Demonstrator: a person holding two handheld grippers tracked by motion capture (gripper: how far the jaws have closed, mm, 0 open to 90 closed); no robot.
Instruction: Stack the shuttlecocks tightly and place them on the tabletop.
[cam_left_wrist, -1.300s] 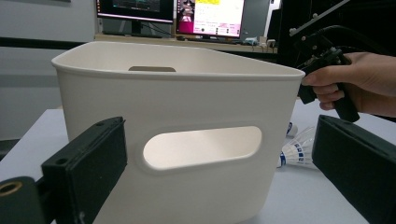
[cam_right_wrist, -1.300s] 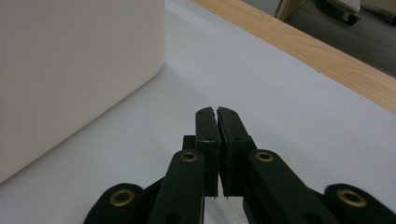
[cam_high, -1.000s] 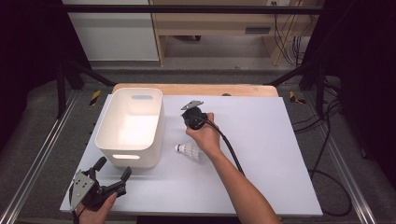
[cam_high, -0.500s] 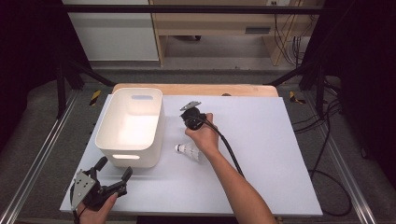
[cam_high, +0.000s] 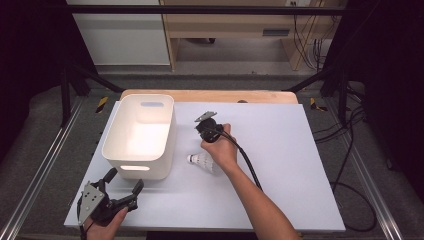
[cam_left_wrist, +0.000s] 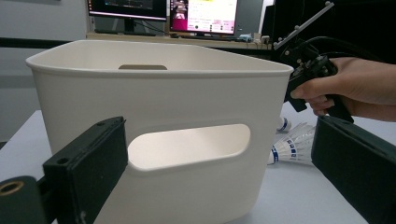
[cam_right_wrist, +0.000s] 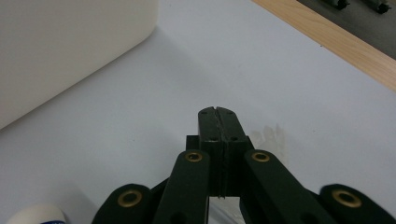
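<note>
White feathered shuttlecock (cam_high: 201, 160) lies on the white table (cam_high: 300, 165), just right of the white plastic bin (cam_high: 141, 135). Right gripper (cam_right_wrist: 218, 112), jaws pressed together, could knock it away if lowered; left gripper (cam_high: 122, 189) is spread wide.

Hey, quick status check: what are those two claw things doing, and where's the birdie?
Right gripper shut, empty. Left gripper open, facing white bin. Shuttlecock on table beside bin, by right hand. Nothing in the way.

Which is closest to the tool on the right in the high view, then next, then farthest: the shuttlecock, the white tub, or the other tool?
1. Shuttlecock, just under the right tool.
2. White tub, beside it on the left.
3. Left tool, down at the table's near-left corner.
</note>
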